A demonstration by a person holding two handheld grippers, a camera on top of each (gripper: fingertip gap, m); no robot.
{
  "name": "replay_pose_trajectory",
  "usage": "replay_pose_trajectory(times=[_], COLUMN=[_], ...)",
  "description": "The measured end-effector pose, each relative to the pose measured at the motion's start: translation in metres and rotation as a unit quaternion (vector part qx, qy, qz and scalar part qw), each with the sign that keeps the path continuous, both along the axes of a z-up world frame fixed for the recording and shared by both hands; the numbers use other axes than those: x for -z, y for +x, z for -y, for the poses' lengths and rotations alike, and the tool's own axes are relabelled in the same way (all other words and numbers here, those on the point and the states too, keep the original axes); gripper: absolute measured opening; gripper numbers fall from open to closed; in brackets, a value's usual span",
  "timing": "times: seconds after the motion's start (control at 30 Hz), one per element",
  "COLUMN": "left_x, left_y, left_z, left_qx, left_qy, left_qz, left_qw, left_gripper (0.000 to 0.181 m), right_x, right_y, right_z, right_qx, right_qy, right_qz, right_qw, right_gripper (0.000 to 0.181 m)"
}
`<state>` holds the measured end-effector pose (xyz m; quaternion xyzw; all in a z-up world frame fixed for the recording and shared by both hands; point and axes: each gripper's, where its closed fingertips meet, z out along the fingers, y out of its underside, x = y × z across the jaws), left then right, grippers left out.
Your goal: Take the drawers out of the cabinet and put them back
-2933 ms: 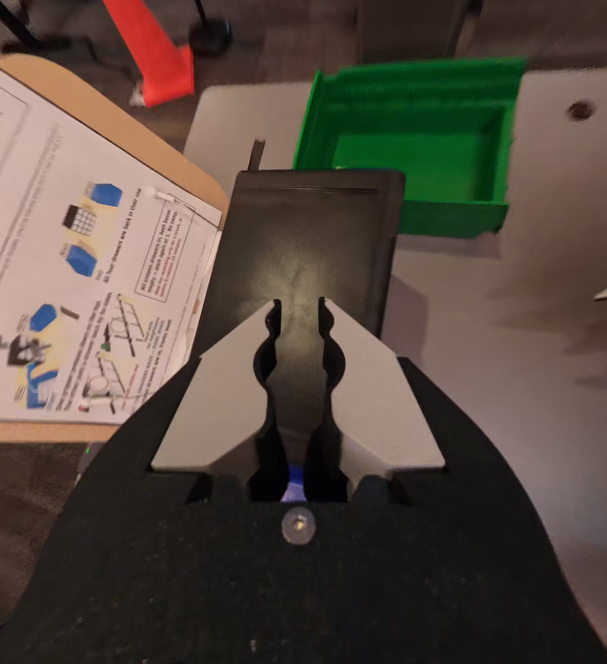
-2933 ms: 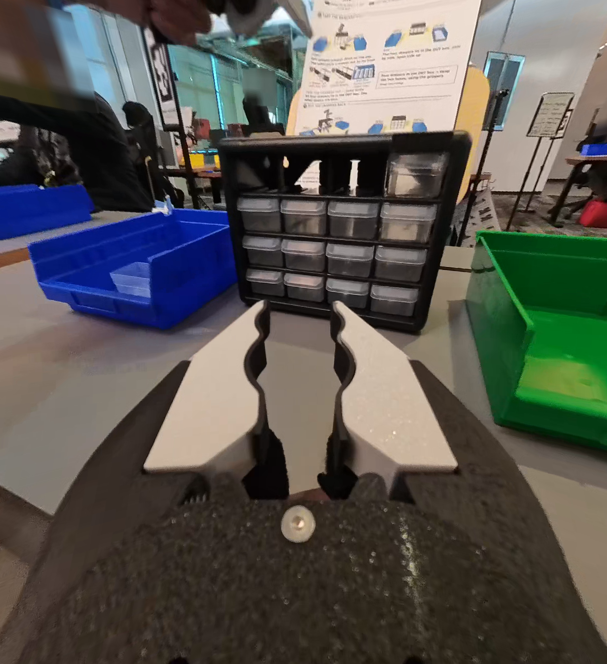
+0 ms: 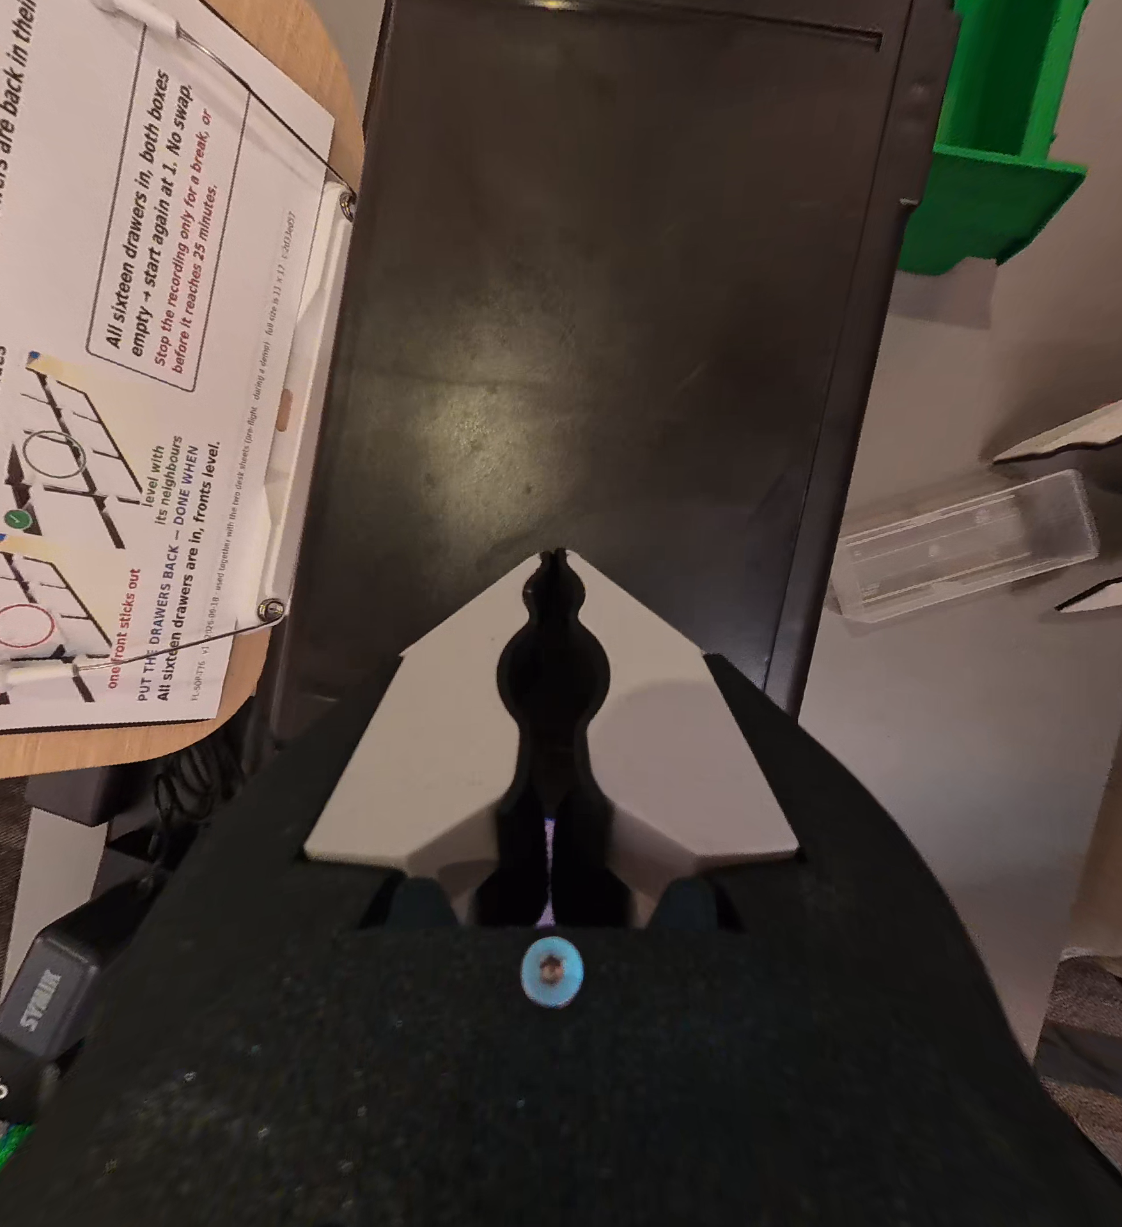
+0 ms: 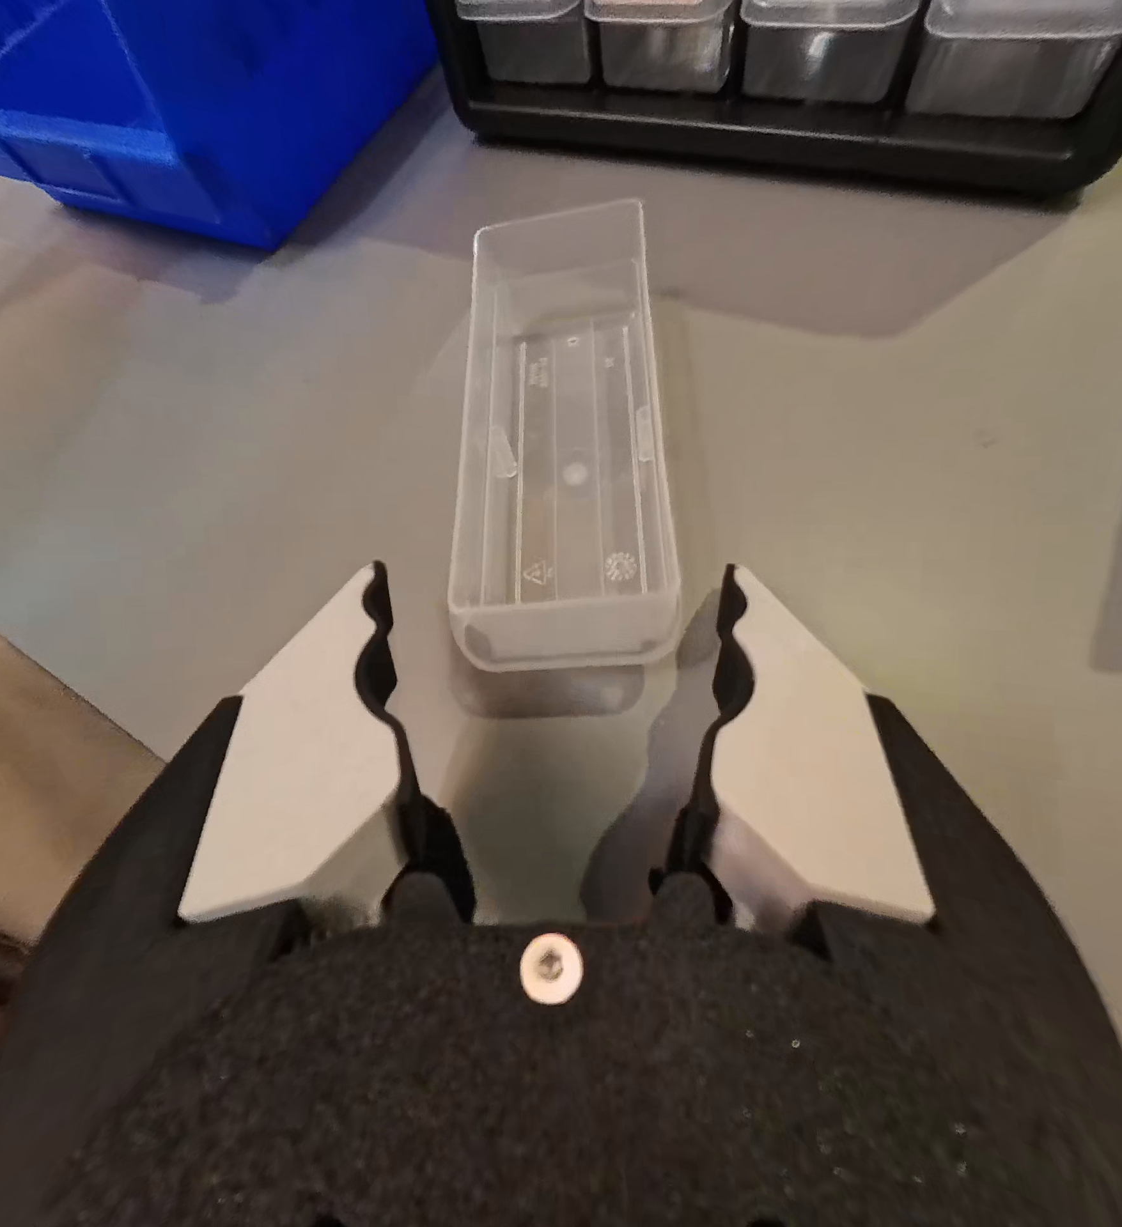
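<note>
Item: clear plastic drawer (image 4: 561,458), long and rectangular, empty, set upright on the grey counter (image 4: 877,498) with one short end turned toward the right gripper (image 4: 555,597). It is placed in front of the black plastic cabinet (image 4: 777,143) and apart from it, with a strip of bare counter between the two. In the left wrist view the same drawer (image 3: 963,544) is seen to the right of the cabinet (image 3: 611,299).

Right gripper: jaws spread wide, wider than the drawer; nothing is held. The near end of the drawer is framed between the two tips, and no contact with either tip can be made out.

Left gripper (image 3: 553,558): jaws brought fully together at the tips, nothing clamped between them. It is held over the flat dark top of the cabinet; whether the top is touched cannot be told.

Cabinet: a bottom row of four clear drawers (image 4: 824,50) is seated in its front.

Blue plastic bin (image 4: 166,113): to the left of the cabinet, on the counter.

Green plastic bin (image 3: 983,133): to the right of the cabinet.

Printed instruction sheet (image 3: 113,332): fixed to a wooden board, behind the cabinet.
</note>
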<state>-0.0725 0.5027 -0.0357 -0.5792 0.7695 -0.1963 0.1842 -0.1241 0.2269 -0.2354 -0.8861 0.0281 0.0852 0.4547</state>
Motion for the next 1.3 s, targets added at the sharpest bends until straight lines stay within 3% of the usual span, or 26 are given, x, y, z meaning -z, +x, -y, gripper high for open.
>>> replay_pose_trajectory(times=[0.13,0.4,0.6,0.77,0.93,0.97,1.0,1.03,1.1,1.17,1.3], left_x=[0.000,0.000,0.000,0.000,0.000,0.000,0.000,0.000,0.000,0.000,0.000], left_y=[0.000,0.000,0.000,0.000,0.000,0.000,0.000,0.000,0.000,0.000,0.000], left_z=[0.000,0.000,0.000,0.000,0.000,0.000,0.000,0.000,0.000,0.000,-0.001], left_qx=[0.001,0.003,-0.004,-0.008,-0.010,-0.010,-0.011,-0.011,-0.012,-0.012,-0.006], left_qy=[0.005,0.009,-0.016,-0.017,0.008,0.012,0.016,0.020,0.030,0.043,0.084], left_qz=[-0.009,-0.012,0.002,0.005,-0.009,-0.012,-0.015,-0.017,-0.024,-0.033,-0.052], left_qw=[1.000,1.000,1.000,1.000,1.000,1.000,1.000,1.000,0.999,0.998,0.995], left_gripper=[0.000,0.000,0.000,0.000,0.000,0.000,0.000,0.000,0.000,0.000,0.000], right_x=[-0.004,0.005,-0.004,-0.031,-0.095,-0.111,-0.132,-0.139,-0.136,-0.128,-0.095], right_y=[0.002,0.009,0.007,0.018,0.029,0.025,0.023,0.025,0.022,0.019,0.019], right_z=[-0.008,-0.012,-0.013,-0.016,-0.031,-0.034,-0.036,-0.037,-0.038,-0.030,0.018], right_qx=[-0.011,-0.003,0.027,0.072,0.100,0.094,0.090,0.093,0.069,0.053,0.071], right_qy=[0.019,-0.011,0.008,0.021,0.072,0.086,0.131,0.128,0.098,0.079,0.052], right_qz=[0.018,0.092,0.092,0.113,0.125,0.117,0.110,0.128,0.147,0.105,0.109], right_qw=[1.000,0.996,0.995,0.991,0.984,0.985,0.981,0.979,0.982,0.990,0.990], right_gripper=[0.079,0.072,0.070,0.069,0.066,0.050,0.000,0.000,0.000,0.000,0.004])
